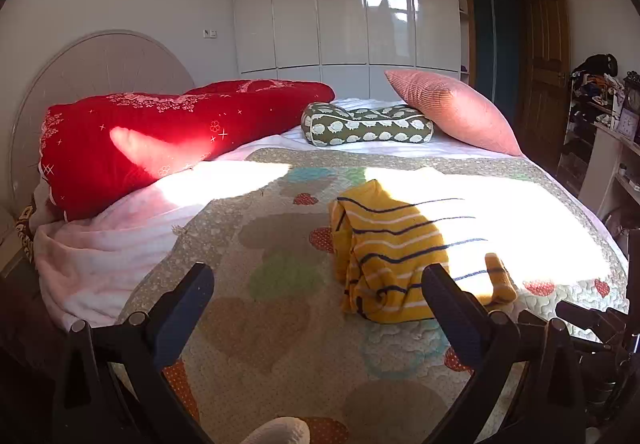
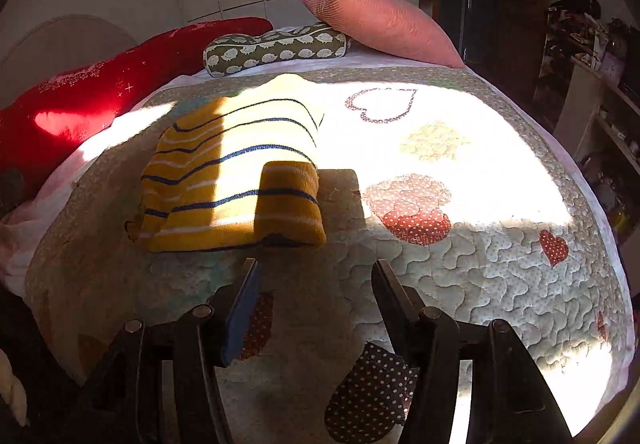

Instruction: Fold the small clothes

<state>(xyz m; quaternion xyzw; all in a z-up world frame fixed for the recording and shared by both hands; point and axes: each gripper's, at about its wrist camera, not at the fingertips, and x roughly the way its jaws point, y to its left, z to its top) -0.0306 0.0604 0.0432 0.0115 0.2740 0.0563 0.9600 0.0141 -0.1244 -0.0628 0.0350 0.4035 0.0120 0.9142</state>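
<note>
While a patch of strong sunlight washes across the quilted bedspread with patchwork hearts (image 2: pixel 460 268), the small mustard-yellow knitted garment with navy and white stripes (image 2: pixel 232 180) lies folded on it, left of the middle in the right wrist view, one sleeve or edge doubled over on top at its near right corner. In the left wrist view the same garment (image 1: pixel 384 252) sits right of centre, rumpled at its near end, half in shade and half in glare.

The left gripper (image 1: pixel 318 276) stands with its jaws spread wide and nothing between them; its right finger overlaps the near edge of the garment in the view, though whether it touches the cloth I cannot tell. The right gripper (image 2: pixel 316 268) hangs just short of the garment's near edge, its jaws moderately apart and empty, with only quilt showing between them.

At the head of the bed rest a long red cushion with white floral print (image 1: pixel 160 132), a small olive pillow patterned with white hedgehogs (image 1: pixel 368 124) and a pink ribbed square pillow (image 1: pixel 452 108) leaning beside it. Glossy white wardrobe doors (image 1: pixel 344 12) stand behind.
</note>
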